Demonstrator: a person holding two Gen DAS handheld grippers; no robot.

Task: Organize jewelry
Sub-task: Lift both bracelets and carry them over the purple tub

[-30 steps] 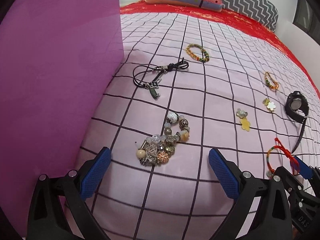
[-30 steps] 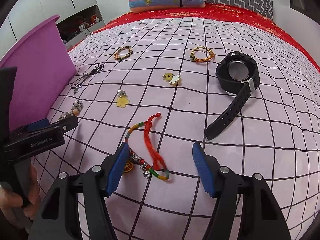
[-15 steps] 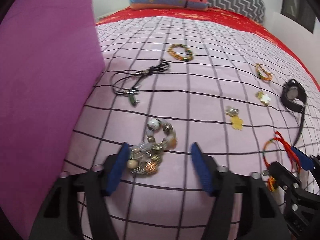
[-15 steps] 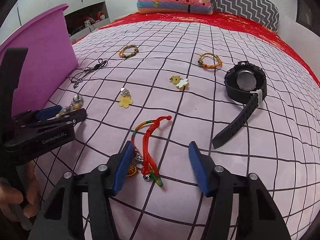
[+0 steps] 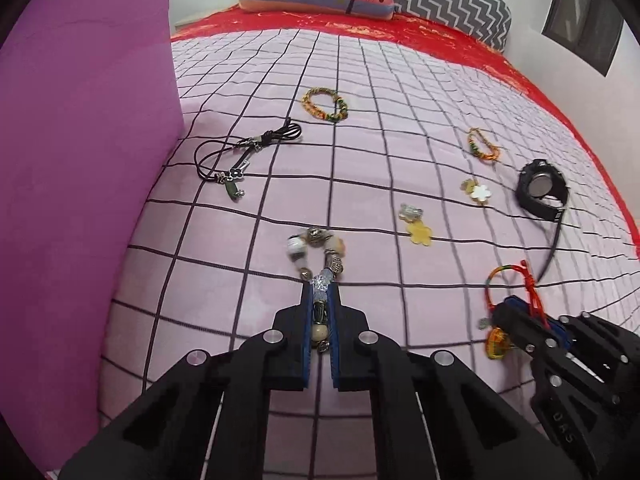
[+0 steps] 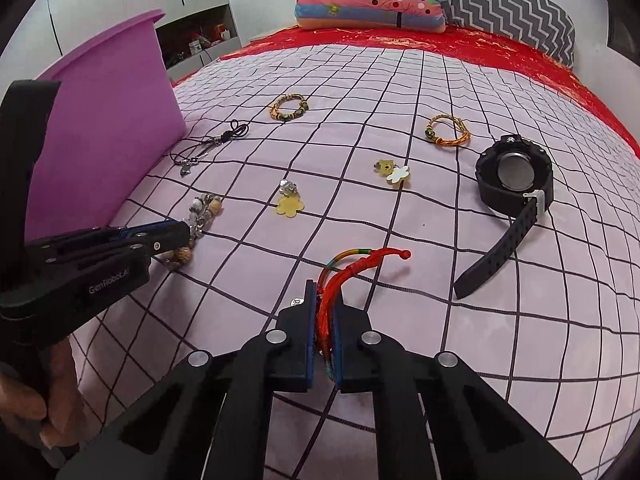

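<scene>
My left gripper point(image 5: 320, 300) is shut on a beaded charm bracelet point(image 5: 318, 250), whose far loop sticks out past the fingertips onto the pink checked bedspread. My right gripper point(image 6: 323, 300) is shut on a red and multicoloured cord bracelet point(image 6: 360, 261), whose loop and red bead end lie ahead of the tips. The left gripper also shows in the right wrist view point(image 6: 172, 236), with the beads point(image 6: 204, 208) beside it. The right gripper shows in the left wrist view point(image 5: 520, 316). A tall purple bin point(image 6: 108, 128) stands at the left.
Loose on the bedspread: a black cord necklace point(image 5: 240, 152), two braided bracelets point(image 5: 326, 103) point(image 5: 482, 146), two flower clips point(image 5: 418, 228) point(image 5: 478, 192) and a black watch point(image 6: 514, 176). Pillows point(image 6: 368, 4) lie at the far end, on a red sheet.
Both grippers were open around their bracelets a second ago. Both have closed: the left on the beaded bracelet, the right on the red cord bracelet.
</scene>
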